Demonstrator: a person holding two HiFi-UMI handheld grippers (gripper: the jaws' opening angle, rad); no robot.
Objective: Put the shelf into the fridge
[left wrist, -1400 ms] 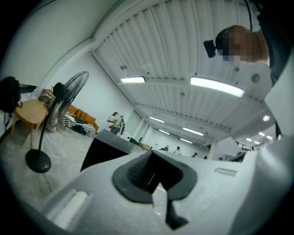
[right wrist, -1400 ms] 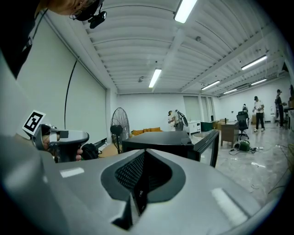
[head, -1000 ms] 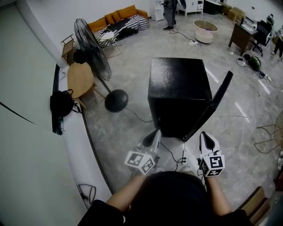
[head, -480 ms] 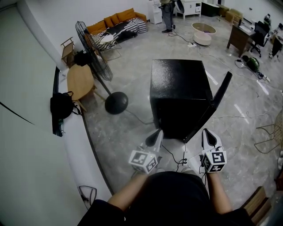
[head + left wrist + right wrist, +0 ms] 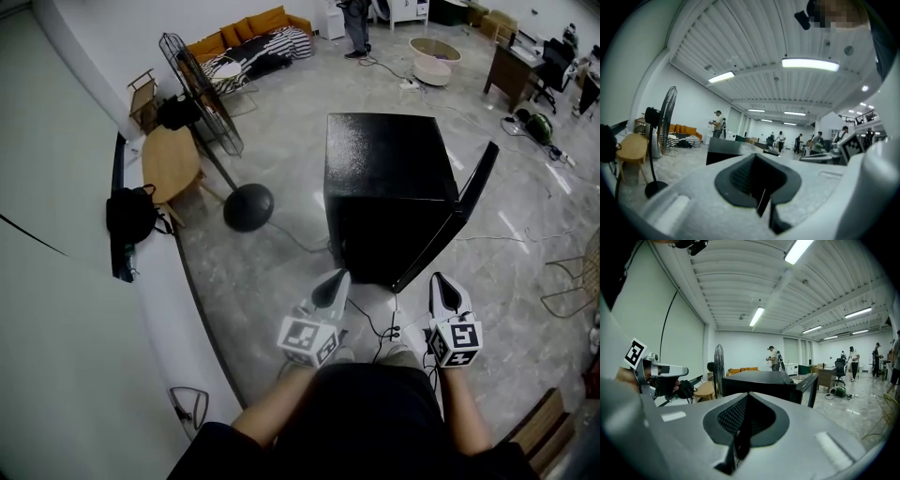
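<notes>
A black mini fridge (image 5: 389, 187) stands on the marble floor ahead of me, its door (image 5: 455, 220) swung open to the right. No shelf shows in any view. My left gripper (image 5: 332, 283) and right gripper (image 5: 442, 287) are held side by side just short of the fridge's open front, both pointing at it. In the left gripper view the left gripper (image 5: 761, 199) has its jaws together with nothing between them, the fridge (image 5: 723, 151) beyond. The right gripper (image 5: 738, 437) looks the same in its own view, facing the fridge (image 5: 759, 379) and door.
A standing fan (image 5: 199, 89) with a round base (image 5: 248, 206) is left of the fridge, beside a wooden table (image 5: 171, 164) and a black bag (image 5: 131, 217). Cables (image 5: 382, 328) lie on the floor under the grippers. A person (image 5: 356, 23) stands far back.
My head view has shifted slightly and both grippers have drifted a little to the right. Both stay shut and empty.
</notes>
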